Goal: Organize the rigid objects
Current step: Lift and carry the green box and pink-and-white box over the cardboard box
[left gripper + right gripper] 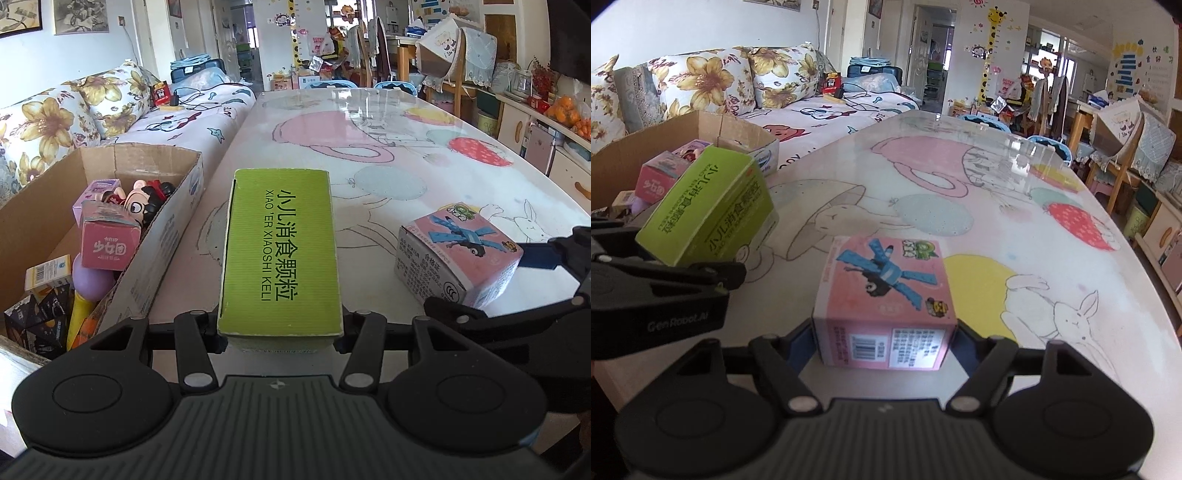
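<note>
My left gripper [281,332] is shut on a long green box [281,254] with Chinese print and holds it above the table; the box also shows in the right wrist view [705,210], tilted, at the left. My right gripper [884,343] is shut on a pink toy box [886,284] with a blue figure printed on it; the same box shows in the left wrist view [456,254], at the right. A brown cardboard box [44,206] to the left of the table holds several toys and small boxes.
The table [369,122] has a glossy cartoon-print top with rabbits and balloons. A sofa [192,114] with floral cushions runs behind the cardboard box. Chairs and cabinets [517,122] stand along the right side.
</note>
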A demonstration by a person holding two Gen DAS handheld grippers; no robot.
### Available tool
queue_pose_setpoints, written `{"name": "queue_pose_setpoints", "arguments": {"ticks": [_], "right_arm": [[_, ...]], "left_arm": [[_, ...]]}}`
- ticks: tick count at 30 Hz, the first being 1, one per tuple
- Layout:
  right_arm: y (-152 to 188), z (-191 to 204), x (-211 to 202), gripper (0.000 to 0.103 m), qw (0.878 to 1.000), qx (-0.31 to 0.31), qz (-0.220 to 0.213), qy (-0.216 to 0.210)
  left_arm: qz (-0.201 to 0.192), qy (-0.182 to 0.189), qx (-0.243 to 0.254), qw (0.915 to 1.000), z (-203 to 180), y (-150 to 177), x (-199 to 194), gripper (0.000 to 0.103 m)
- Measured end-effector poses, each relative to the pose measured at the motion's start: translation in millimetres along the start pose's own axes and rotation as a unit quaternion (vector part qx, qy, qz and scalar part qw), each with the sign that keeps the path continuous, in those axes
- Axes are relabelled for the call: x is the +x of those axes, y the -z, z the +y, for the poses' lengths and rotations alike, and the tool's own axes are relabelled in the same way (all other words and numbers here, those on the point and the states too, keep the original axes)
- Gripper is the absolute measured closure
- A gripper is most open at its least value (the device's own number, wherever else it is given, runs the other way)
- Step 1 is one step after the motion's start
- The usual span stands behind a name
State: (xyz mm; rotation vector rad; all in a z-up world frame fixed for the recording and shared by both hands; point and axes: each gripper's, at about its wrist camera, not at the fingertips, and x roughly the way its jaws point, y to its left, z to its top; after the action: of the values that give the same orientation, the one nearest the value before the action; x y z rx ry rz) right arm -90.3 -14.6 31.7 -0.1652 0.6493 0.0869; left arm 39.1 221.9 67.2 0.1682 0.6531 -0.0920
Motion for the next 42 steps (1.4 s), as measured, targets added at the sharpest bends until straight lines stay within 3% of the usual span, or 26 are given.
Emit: {"name": "queue_pose_setpoints", "arguments": {"ticks": [2, 6, 7, 8, 20, 42], "right_arm": [[-1, -2, 4, 0.015, 1.0, 0.003, -0.001, 0.006], [-3, -4, 8, 0.015, 1.0, 0.011, -0.012, 0.008], [-4, -3, 8, 0.019, 1.0, 0.01, -0.014, 0.005], [-4, -3, 8, 0.03, 1.0, 0.011, -0.014, 0.006], [-15, -2, -19, 0.033, 0.999, 0.031, -0.044, -0.004], [-93, 73, -66, 0.033, 0.987, -0.045, -0.115, -0.1]], "left_arm": [[0.001, -0.001, 0.0, 1.0, 1, 1, 1, 0.041], [0.007, -0.005, -0.004, 1.0, 2, 5, -2, 0.041], [0.007, -0.005, -0.007, 0.9999, 3, 5, -3, 0.041], [0.006, -0.005, -0.009, 0.9999, 4, 5, -4, 0.041], [-0.017, -0.008, -0.032, 0.9993, 19, -8, -26, 0.041], [-0.026, -0.112, -0.106, 0.9877, 100, -39, -40, 0.041]]}}
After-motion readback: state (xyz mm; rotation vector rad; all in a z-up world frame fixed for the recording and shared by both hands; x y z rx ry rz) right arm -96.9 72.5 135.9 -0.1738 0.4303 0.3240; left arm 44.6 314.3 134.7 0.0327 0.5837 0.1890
